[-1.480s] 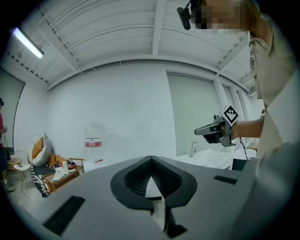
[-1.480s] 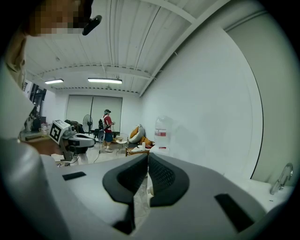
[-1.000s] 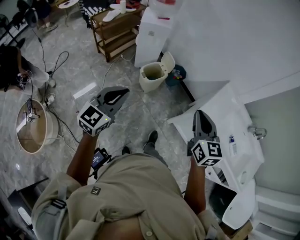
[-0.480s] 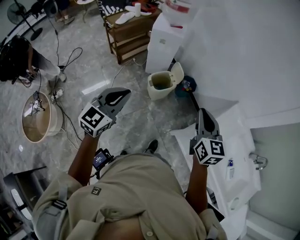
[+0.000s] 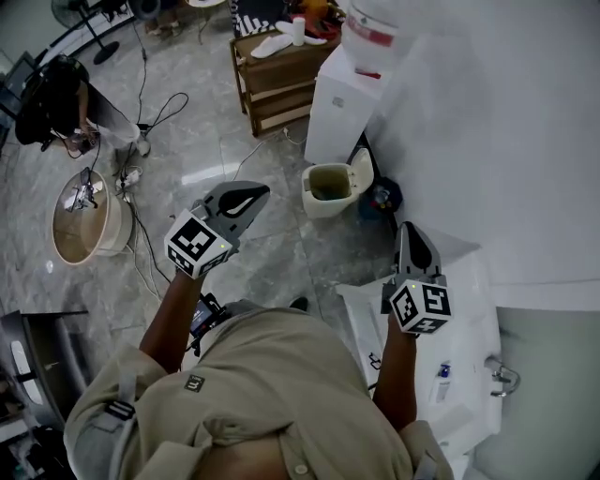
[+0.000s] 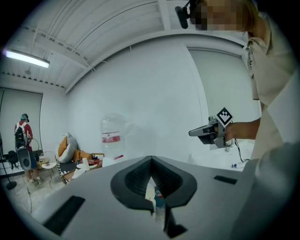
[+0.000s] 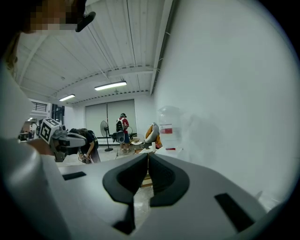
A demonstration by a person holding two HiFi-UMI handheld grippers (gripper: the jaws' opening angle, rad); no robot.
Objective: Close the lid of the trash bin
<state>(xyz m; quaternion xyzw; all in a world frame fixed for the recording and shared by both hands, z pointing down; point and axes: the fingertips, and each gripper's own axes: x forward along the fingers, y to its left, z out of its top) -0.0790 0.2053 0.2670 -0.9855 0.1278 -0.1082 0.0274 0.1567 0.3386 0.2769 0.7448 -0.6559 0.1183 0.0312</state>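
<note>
The trash bin [image 5: 327, 188] is a small cream bin on the marble floor by the white wall, and its lid [image 5: 361, 169] stands tipped open at the back. My left gripper [image 5: 261, 192] is held in the air short of the bin and to its left, jaws shut with nothing in them. My right gripper [image 5: 408, 228] points forward over a white counter corner, to the right of the bin, also shut and empty. In the left gripper view the shut left gripper [image 6: 151, 158] faces the wall, with the right gripper [image 6: 193, 133] showing at the right.
A white water dispenser [image 5: 339, 105] with a bottle [image 5: 373, 23] stands just behind the bin. A dark blue bag [image 5: 382, 198] lies beside it. A wooden shelf [image 5: 278, 67], a round tub [image 5: 82, 221], floor cables and a person [image 5: 58, 97] are to the left. A white sink counter [image 5: 450, 349] is right.
The whole view has slid forward: the bin, dispenser and shelf now sit lower and nearer in the head view. Both grippers keep the same pose and stay shut.
</note>
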